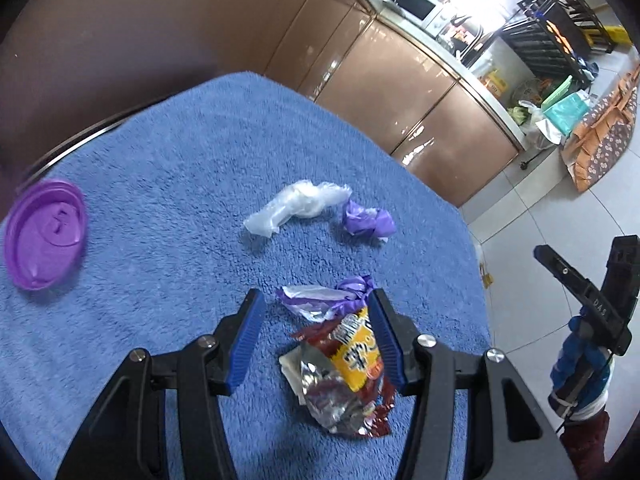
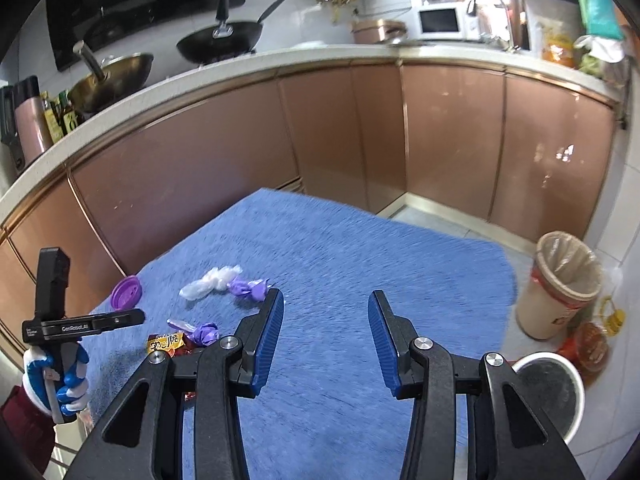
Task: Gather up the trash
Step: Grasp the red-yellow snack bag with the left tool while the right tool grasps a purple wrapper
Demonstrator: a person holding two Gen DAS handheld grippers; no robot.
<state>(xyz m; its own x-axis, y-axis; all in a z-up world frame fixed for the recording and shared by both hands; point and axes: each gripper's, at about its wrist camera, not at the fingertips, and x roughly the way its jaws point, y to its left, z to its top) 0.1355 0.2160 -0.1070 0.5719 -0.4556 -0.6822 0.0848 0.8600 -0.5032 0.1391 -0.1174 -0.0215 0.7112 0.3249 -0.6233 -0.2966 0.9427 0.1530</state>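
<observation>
1. On the blue fleecy cloth [image 1: 160, 184] covering the table, the left gripper [image 1: 316, 336] hangs low with its blue-padded jaws spread wide, straddling a crumpled red-and-yellow foil snack wrapper [image 1: 348, 376]; the right pad sits against the wrapper's edge, but nothing is clamped.
2. A crumpled purple-and-silver plastic wrapper [image 1: 328, 298] lies touching the snack wrapper's far end.
3. Farther off rest a scrunched clear plastic bag [image 1: 300, 206] and, just beside it, a small purple plastic wad [image 1: 366, 222].
4. A round purple plastic lid [image 1: 46, 234] sits well apart at the left.
5. The right gripper [image 2: 326, 336] hovers over bare cloth, jaws wide, holding nothing.
6. A beige lined waste bin [image 2: 560, 284] stands on the floor beside the table.
</observation>
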